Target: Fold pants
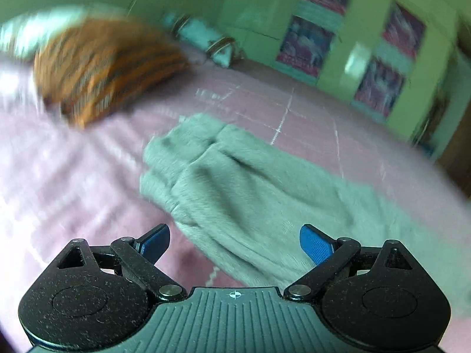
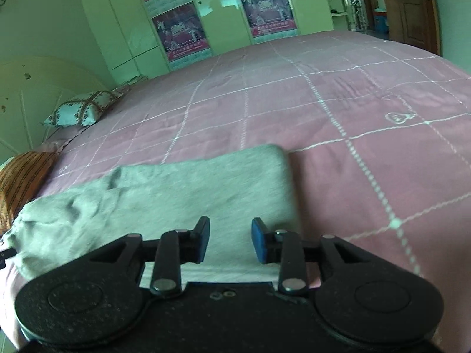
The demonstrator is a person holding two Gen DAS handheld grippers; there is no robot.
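Grey pants (image 1: pixel 250 188) lie folded over on the pink checked bedspread (image 1: pixel 73 176). In the left wrist view they run from the crumpled waist end at centre to the lower right. My left gripper (image 1: pixel 235 242) is wide open and empty, just above the near edge of the pants. In the right wrist view the pants (image 2: pixel 188 194) lie as a flat folded band, smooth at the right end, crumpled at the left. My right gripper (image 2: pixel 230 241) is open and empty, hovering over the near edge of the right end.
An orange striped pillow (image 1: pixel 103 67) and a pale patterned pillow (image 1: pixel 206 41) lie at the head of the bed. A green wardrobe with posters (image 2: pixel 220 14) stands beyond the bed. A brown door (image 2: pixel 412 8) is at the far right. The bedspread (image 2: pixel 353 117) stretches out beyond the pants.
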